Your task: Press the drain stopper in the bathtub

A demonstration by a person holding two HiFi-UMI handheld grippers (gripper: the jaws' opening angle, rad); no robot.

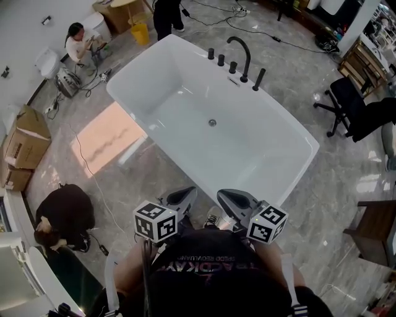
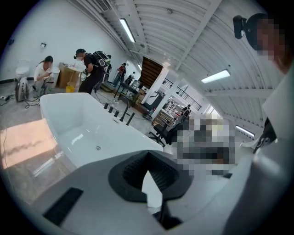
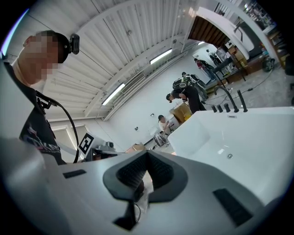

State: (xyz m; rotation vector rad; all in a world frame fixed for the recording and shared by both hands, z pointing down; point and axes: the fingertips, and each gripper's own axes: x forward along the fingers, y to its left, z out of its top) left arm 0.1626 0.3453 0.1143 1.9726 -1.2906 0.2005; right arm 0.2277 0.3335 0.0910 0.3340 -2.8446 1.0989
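A white freestanding bathtub (image 1: 185,74) fills the middle of the head view. Its small round metal drain stopper (image 1: 212,122) sits on the tub floor, also seen as the stopper (image 2: 98,148) in the left gripper view and the stopper (image 3: 229,156) in the right gripper view. A black faucet (image 1: 241,59) with knobs stands on the far rim. My left gripper (image 1: 185,193) and right gripper (image 1: 228,195) are held close to my chest, outside the tub's near rim and well short of the stopper. Both are shut on nothing, their jaws meeting at the tips.
A person in black crouches on the floor at the left (image 1: 62,213). Another sits at the far left (image 1: 77,40), and one stands beyond the tub (image 1: 167,15). Cardboard boxes (image 1: 25,139), a yellow bucket (image 1: 140,32), a black office chair (image 1: 346,102) and floor cables surround the tub.
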